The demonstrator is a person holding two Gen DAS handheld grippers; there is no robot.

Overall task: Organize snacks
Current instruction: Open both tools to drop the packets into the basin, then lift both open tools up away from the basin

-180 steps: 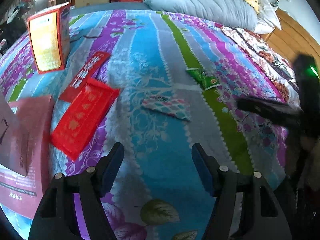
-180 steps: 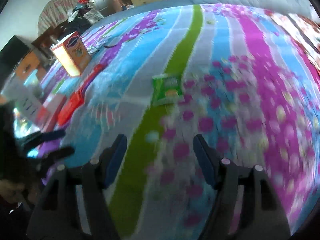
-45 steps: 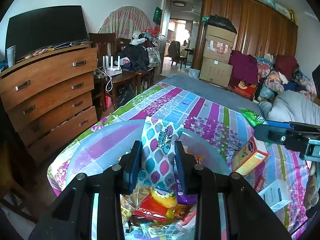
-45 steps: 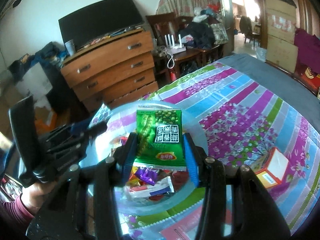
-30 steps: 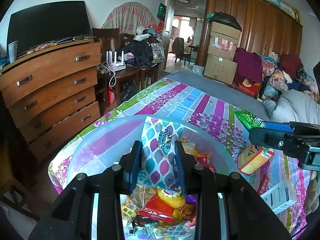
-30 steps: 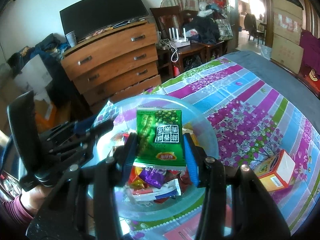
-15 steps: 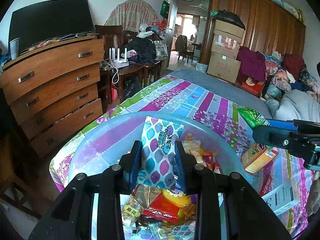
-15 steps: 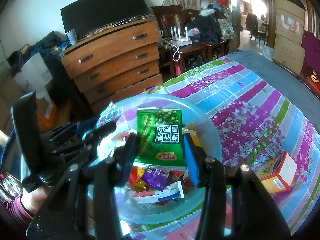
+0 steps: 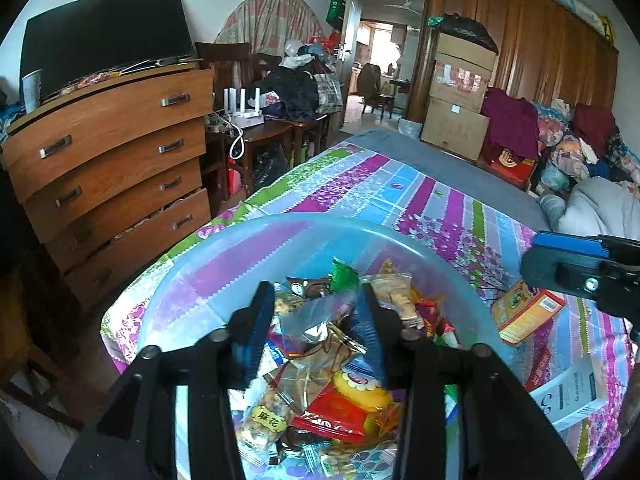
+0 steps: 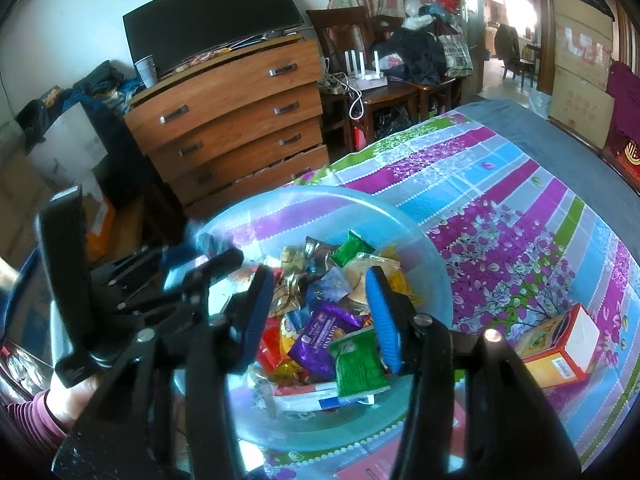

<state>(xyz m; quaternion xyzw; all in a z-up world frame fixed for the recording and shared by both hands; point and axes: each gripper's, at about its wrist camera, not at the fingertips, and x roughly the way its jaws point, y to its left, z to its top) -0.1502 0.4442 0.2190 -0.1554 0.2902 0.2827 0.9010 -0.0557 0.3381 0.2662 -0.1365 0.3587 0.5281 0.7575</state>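
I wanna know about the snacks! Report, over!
Both hand-held grippers, left and right, just opened, empty. Green packet dropped into the bowl. Nothing blocking.

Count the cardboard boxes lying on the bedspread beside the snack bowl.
2: an orange box right of the bowl, and a white box nearer the camera. Others may be out of view.

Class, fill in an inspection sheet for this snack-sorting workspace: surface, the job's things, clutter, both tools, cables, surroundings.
Surface: striped floral bedsheet over a bed.
Job's things: clear plastic bowl full of wrapped snacks; green snack packet lies on the pile.
Clutter: orange box and white box on the sheet beside the bowl.
Tools: left tool and right tool both above the bowl, jaws just opened, nothing gripped.
Cables: white cable on the side table.
Surroundings: wooden dresser, television, stacked cardboard boxes.
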